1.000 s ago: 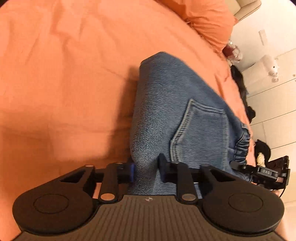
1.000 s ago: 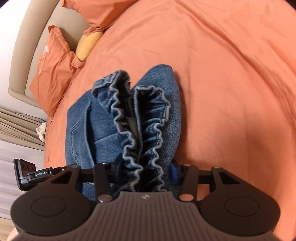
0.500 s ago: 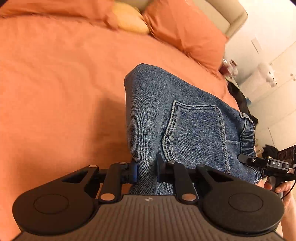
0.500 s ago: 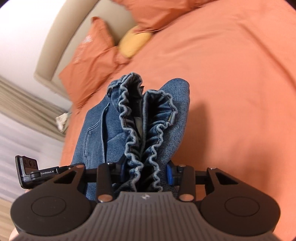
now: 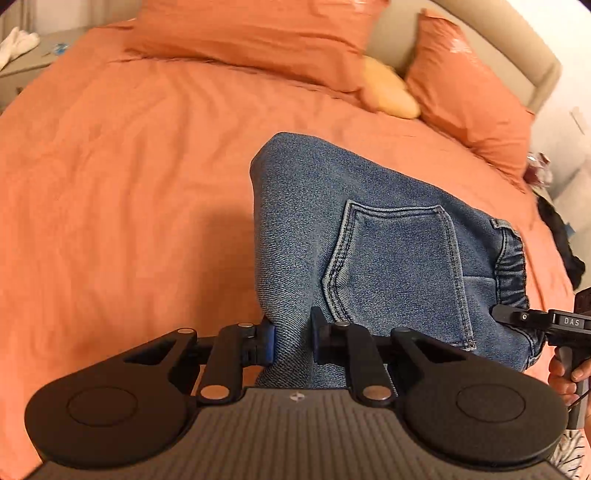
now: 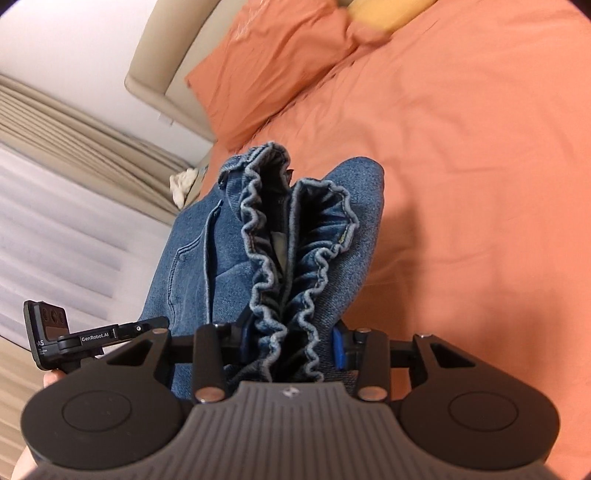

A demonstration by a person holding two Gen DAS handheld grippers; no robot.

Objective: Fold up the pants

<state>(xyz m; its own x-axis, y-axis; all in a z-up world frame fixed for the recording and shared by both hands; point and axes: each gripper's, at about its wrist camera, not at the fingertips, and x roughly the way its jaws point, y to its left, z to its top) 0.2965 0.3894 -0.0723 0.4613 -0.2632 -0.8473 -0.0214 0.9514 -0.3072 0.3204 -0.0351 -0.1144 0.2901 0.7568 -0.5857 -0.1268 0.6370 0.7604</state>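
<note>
The blue denim pants (image 5: 369,236) are folded into a thick bundle and held up above the orange bed (image 5: 129,177). My left gripper (image 5: 291,341) is shut on the folded edge of the pants, back pocket facing up. My right gripper (image 6: 290,347) is shut on the bunched elastic waistband (image 6: 291,254) of the same pants (image 6: 192,266). The right gripper's end shows in the left wrist view (image 5: 535,321), and the left gripper's end shows in the right wrist view (image 6: 85,338). The bundle's underside is hidden.
Orange pillows (image 5: 258,33) and a yellow cushion (image 5: 388,92) lie at the head of the bed by a beige headboard (image 5: 517,48). A nightstand with a white cloth (image 5: 18,40) stands beside the bed. Curtains (image 6: 74,184) hang at the left.
Both grippers have lifted and tilted up with the pants; the pillows and headboard have come into view. The grips are unchanged.
</note>
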